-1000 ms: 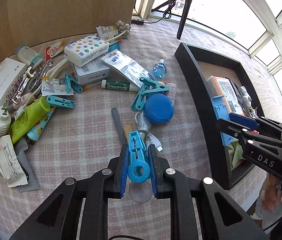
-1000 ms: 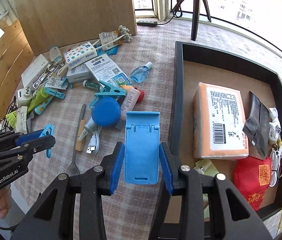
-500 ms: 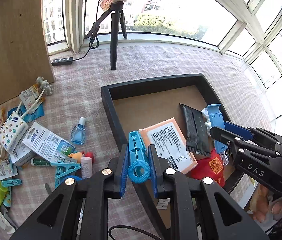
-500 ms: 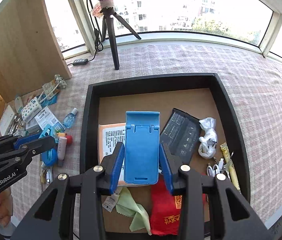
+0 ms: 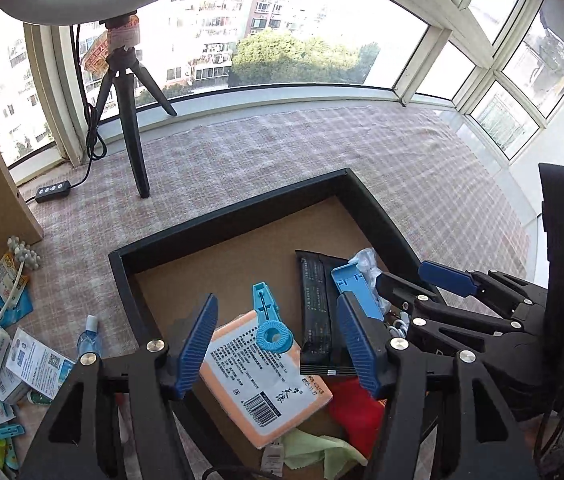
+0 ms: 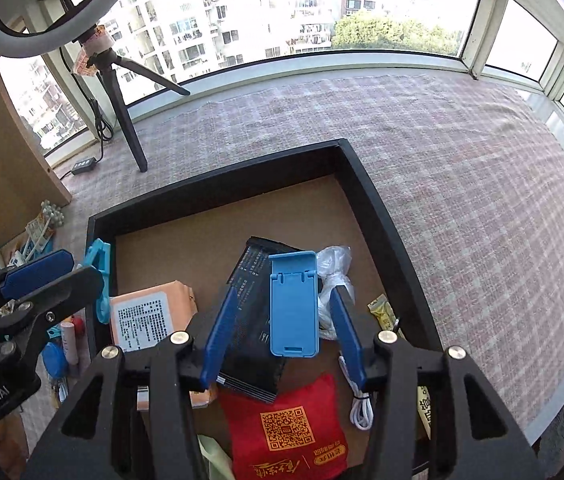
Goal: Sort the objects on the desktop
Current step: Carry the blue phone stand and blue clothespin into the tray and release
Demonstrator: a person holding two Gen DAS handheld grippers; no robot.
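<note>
Both grippers hover over the black tray (image 5: 238,216) (image 6: 218,190). My left gripper (image 5: 278,346) is open; the blue clip (image 5: 269,320) it carried is loose between its fingers, over the orange packet (image 5: 260,380). My right gripper (image 6: 282,334) is open; the blue phone stand (image 6: 293,304) sits loose between its fingers, above the black pouch (image 6: 254,280). The stand also shows in the left wrist view (image 5: 356,288), and the clip in the right wrist view (image 6: 100,276).
The tray also holds a red pouch (image 6: 294,432), a white plastic bag (image 6: 334,268), a white cable (image 6: 360,408) and a green cloth (image 5: 314,448). Several loose items (image 5: 6,344) lie on the checked cloth left of the tray. A tripod (image 5: 126,120) stands behind.
Both grippers moved from the clutter to over the tray, then opened. The clip and the phone stand have been let go.
</note>
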